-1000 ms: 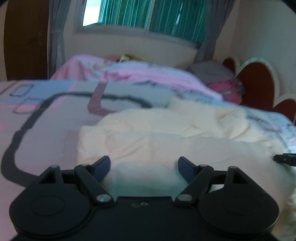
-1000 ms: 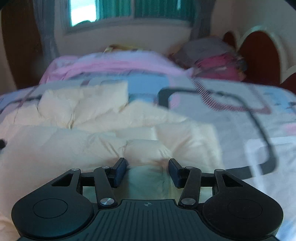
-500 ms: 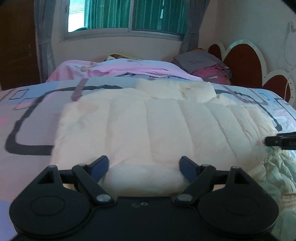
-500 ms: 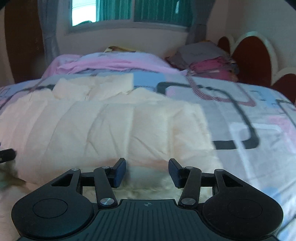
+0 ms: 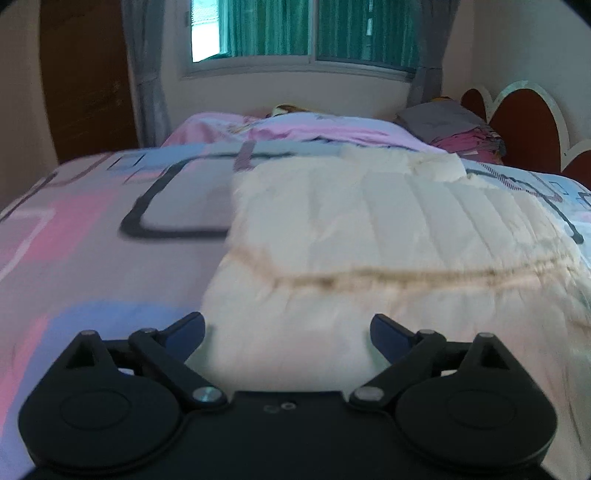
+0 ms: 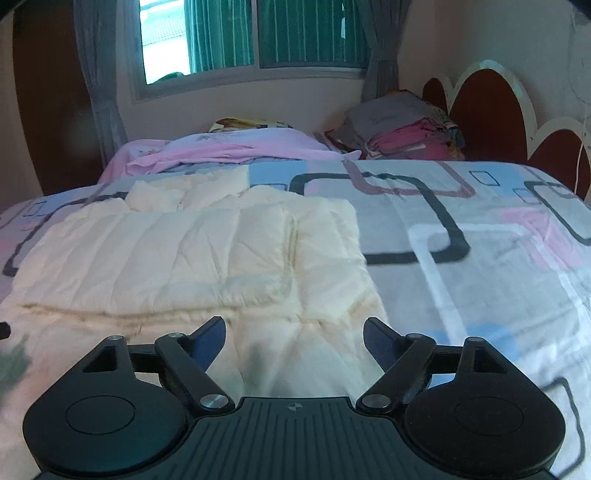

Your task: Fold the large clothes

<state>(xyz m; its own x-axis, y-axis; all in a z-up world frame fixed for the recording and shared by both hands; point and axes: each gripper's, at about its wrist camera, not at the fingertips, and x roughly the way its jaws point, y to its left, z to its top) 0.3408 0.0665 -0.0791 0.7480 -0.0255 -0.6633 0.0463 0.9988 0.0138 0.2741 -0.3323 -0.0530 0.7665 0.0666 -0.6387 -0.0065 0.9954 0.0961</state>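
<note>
A cream quilted jacket (image 5: pixel 388 236) lies on the patterned bedsheet (image 5: pixel 92 236), its upper layer folded over so a seam edge runs across it. My left gripper (image 5: pixel 286 325) hangs over the jacket's near left corner. Its jaws are opening, and fabric lies between the fingers without being pinched. In the right wrist view the same jacket (image 6: pixel 177 251) fills the left half of the bed. My right gripper (image 6: pixel 293 328) is over its near right corner. Those jaws are also opening, with loose fabric below and between them. A dark sliver at the left edge is the other gripper (image 6: pixel 3 328).
A stack of folded clothes (image 6: pixel 402 133) sits by the red and white headboard (image 6: pixel 484 110) at the far right. A pink blanket (image 6: pixel 221 151) is heaped along the far side under the window (image 6: pixel 251 33). Bare sheet (image 6: pixel 480 258) lies right of the jacket.
Both grippers have drawn back toward the near edge of the bed. The jacket's top layer now lies flat. The right jaws have spread wide off the fabric and the left jaws are wider too.
</note>
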